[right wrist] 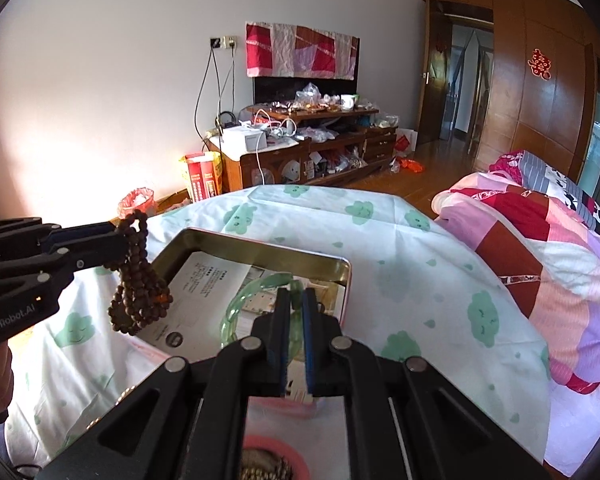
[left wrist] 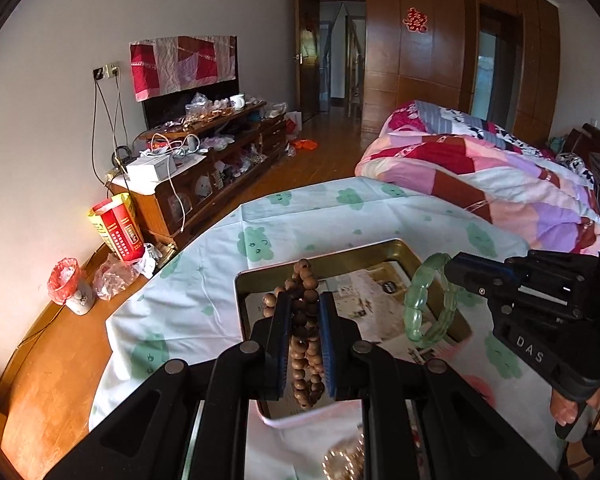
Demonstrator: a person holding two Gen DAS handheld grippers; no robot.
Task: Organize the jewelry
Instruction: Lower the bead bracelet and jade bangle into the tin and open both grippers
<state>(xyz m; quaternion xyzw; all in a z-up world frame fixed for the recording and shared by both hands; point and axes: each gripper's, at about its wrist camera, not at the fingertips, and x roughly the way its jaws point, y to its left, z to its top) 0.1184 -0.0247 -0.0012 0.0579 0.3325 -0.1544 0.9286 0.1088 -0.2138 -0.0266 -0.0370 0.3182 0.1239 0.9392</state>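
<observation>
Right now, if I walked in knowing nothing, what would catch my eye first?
Two black hand-held tools hover over a gold-lined tin on a cloud-print cloth. The left tool grips a string of brown wooden beads, and the right tool pinches a pale green bangle. Behind, a pink patchwork quilt covers the bed.

Matt wooden beads [left wrist: 305, 334], glossy translucent bangle [left wrist: 430, 300], shiny metal tin [left wrist: 388, 249].

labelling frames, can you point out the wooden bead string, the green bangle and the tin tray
wooden bead string [left wrist: 305, 344], left wrist view, beads between the pads
green bangle [left wrist: 414, 312], left wrist view, its left arc
tin tray [right wrist: 260, 254], right wrist view, far rim
</observation>
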